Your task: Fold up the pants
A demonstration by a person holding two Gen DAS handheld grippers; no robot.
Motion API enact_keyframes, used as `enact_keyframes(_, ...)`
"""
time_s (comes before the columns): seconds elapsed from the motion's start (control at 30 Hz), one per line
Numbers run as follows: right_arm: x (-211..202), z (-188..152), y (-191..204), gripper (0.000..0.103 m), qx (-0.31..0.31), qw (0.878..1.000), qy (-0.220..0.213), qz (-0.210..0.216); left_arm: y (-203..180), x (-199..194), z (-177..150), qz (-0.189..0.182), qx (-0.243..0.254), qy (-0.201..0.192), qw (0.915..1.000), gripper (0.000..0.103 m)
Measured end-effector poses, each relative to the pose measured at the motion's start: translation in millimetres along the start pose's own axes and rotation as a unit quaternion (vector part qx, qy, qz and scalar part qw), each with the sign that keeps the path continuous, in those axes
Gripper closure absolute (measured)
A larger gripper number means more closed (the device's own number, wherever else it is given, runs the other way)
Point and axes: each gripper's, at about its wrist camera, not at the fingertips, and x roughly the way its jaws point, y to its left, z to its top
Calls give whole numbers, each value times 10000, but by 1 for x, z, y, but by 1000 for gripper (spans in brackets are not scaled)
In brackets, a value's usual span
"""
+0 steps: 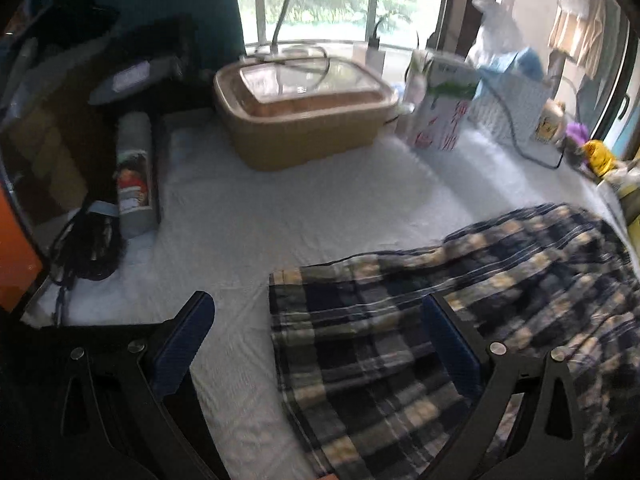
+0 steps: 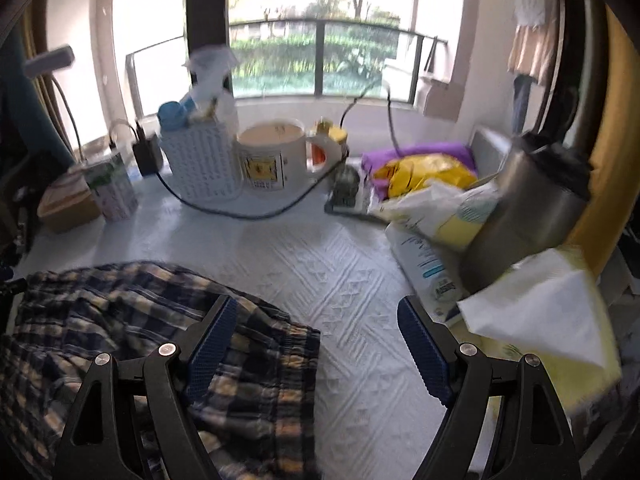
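The plaid pants [image 1: 460, 320], navy with cream checks, lie on the white textured table cover [image 1: 280, 220]. In the left wrist view they fill the lower right; a hem edge faces left. My left gripper [image 1: 318, 340] is open over that hem edge, its right finger above the cloth. In the right wrist view the pants [image 2: 120, 340] lie at lower left, with the gathered waistband end toward the middle. My right gripper [image 2: 316, 340] is open above the waistband edge, its left finger over the cloth, holding nothing.
A tan lidded box [image 1: 304, 104] and a carton [image 1: 440, 108] stand at the back. A white basket [image 2: 200, 160], a mug [image 2: 272, 156], a black cable [image 2: 240, 210], bags [image 2: 432, 176], a steel flask [image 2: 532, 208] and a tissue [image 2: 540, 312] crowd the right. A tube [image 1: 134, 176] lies left.
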Motion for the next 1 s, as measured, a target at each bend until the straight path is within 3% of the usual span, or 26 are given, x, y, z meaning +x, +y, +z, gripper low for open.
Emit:
enact_keyframes(0.17, 41, 2, 0, 38, -57, 9972, 667, 320, 2, 17, 0, -108, 42, 274, 9996, 15)
enact_keyframes(0.27, 57, 0, 0, 39, 57, 9940, 990, 465, -6, 18, -2, -39, 339, 217, 9992, 20)
enact_keyframes(0.37, 69, -4, 3, 39, 71, 9902, 1213, 692, -12, 14, -4, -141, 433, 150, 9989, 35)
enact_keyframes(0.4, 73, -6, 5, 39, 81, 9886, 1299, 760, -14, 13, -4, -144, 471, 125, 9987, 41)
enact_keyframes(0.43, 77, -9, 7, 47, 80, 9874, 1364, 797, -16, 12, -5, -176, 508, 102, 9985, 49)
enact_keyframes(0.47, 79, -9, 9, 65, 81, 9869, 1386, 815, -17, 11, -5, -198, 533, 82, 9984, 53)
enact_keyframes(0.5, 78, -10, 10, 72, 105, 9881, 1324, 774, -19, 11, -6, -223, 564, 64, 9981, 63)
enact_keyframes(0.57, 79, -10, 11, 75, 145, 9886, 1290, 766, -21, 10, -5, -317, 604, 59, 9977, 81)
enact_keyframes(0.6, 77, -10, 15, 75, 71, 9890, 1268, 755, -23, 10, -4, -397, 606, 76, 9973, 95)
enact_keyframes(0.63, 74, -10, 19, 76, -12, 9898, 1226, 729, -25, 11, -2, -447, 593, 92, 9972, 99)
enact_keyframes(1.0, 16, 23, 34, 76, -524, 9981, -27, 324, -26, -22, 43, -348, 586, -721, 9951, 100)
